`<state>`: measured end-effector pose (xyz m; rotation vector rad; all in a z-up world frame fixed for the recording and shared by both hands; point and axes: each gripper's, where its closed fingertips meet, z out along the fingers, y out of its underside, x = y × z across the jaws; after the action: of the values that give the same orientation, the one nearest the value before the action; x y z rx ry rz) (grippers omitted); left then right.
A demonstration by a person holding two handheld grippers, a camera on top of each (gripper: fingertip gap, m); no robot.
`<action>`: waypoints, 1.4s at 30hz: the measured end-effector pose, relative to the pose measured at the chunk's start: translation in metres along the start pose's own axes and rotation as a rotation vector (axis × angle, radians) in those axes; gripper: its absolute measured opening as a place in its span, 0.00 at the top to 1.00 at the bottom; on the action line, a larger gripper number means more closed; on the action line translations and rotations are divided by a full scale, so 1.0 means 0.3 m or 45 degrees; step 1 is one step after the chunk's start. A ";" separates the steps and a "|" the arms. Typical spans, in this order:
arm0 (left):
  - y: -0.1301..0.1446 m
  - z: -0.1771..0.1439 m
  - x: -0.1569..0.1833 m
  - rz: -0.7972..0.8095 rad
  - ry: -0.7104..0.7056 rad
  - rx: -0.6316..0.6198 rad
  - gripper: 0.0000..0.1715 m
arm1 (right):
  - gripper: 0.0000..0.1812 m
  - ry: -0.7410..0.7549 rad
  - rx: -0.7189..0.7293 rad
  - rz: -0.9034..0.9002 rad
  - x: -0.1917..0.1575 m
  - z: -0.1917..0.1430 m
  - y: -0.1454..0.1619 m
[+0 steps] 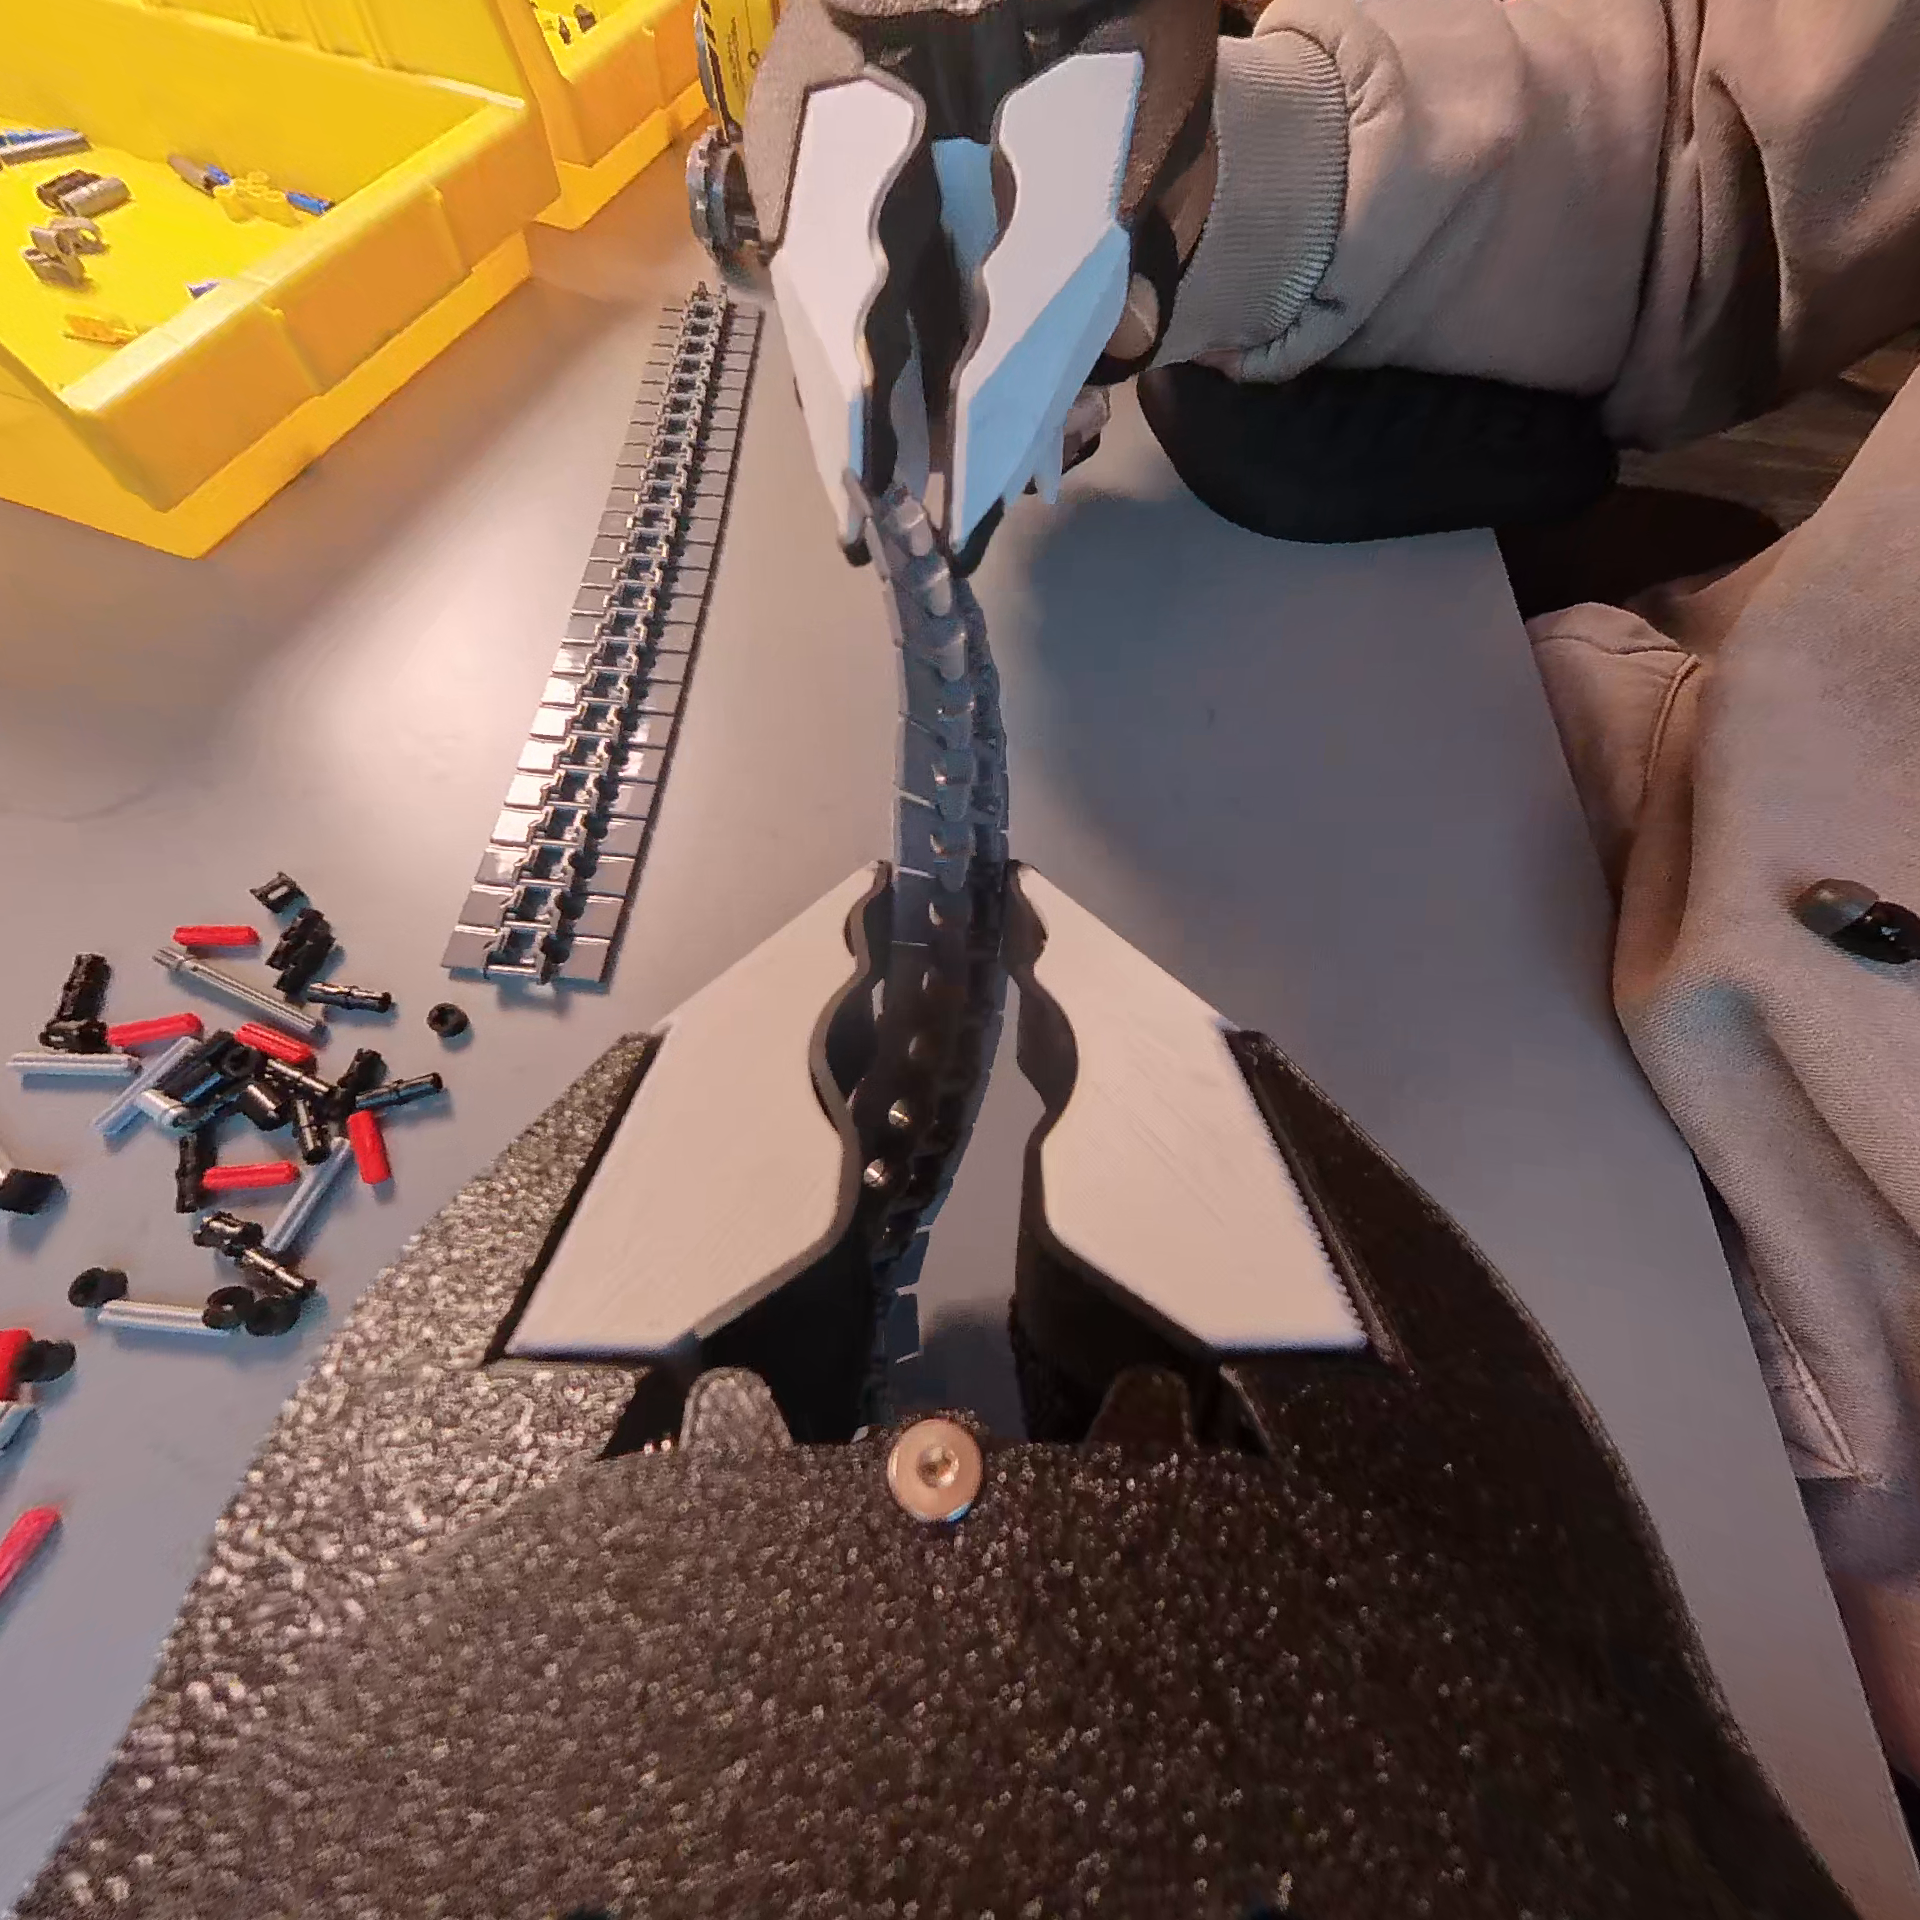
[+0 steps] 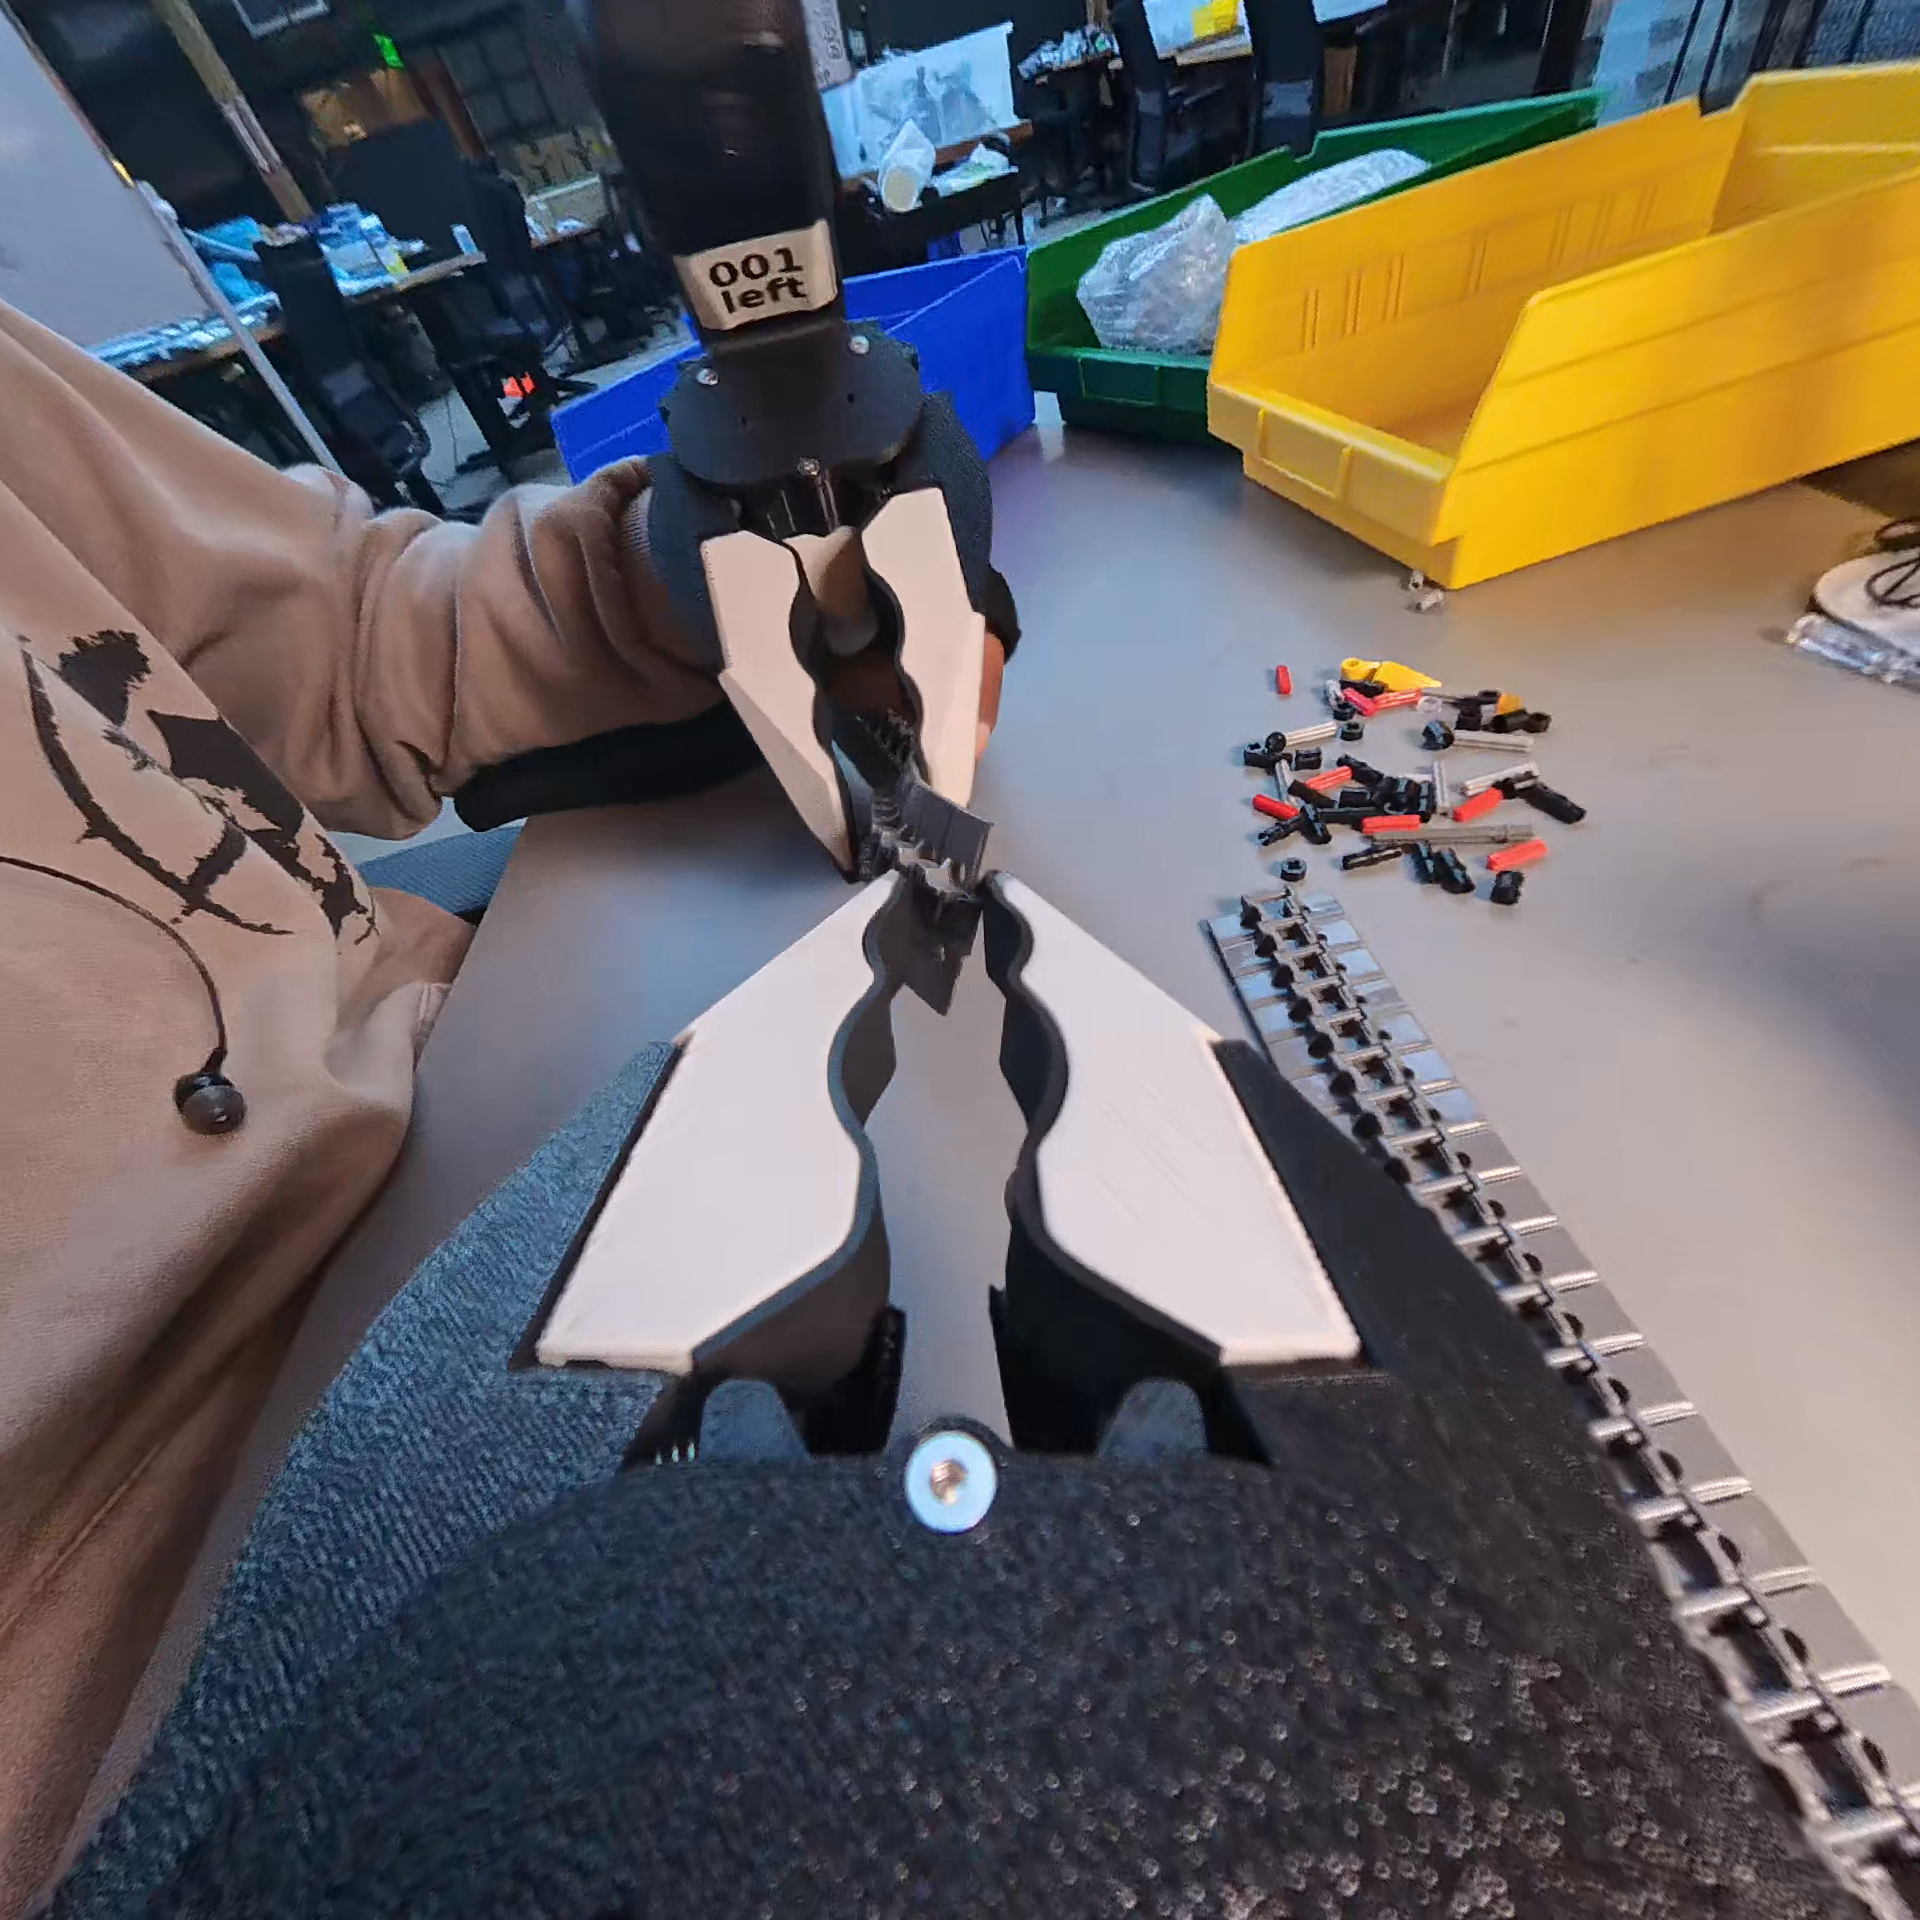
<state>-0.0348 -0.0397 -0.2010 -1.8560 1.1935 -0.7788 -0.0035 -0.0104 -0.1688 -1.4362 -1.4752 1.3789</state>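
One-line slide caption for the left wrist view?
Both hand-held grippers grip a grey track strip above the table.

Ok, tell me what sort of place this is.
Most likely a workshop or lab bench for assembling toy building parts. Yellow parts bins line the grey table, loose black and red pins lie scattered, a grey track strip lies flat, and cluttered desks fill the background.

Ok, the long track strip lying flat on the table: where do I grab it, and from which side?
Take the flat track strip at its near end link, coming from above and pinching across its width. Its side plates are thin and straight, its length open, and the loose pins lie off to one side. Both grippers are now shut on the other strip.
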 end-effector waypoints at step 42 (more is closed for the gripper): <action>0.008 0.077 0.067 0.142 0.166 -0.274 0.94 | 0.97 -0.116 -0.269 -0.117 -0.093 0.071 0.124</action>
<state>-0.0097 -0.0523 -0.2133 -1.9148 1.5011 -0.7426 -0.0080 -0.0480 -0.2033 -1.4283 -1.7674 1.2783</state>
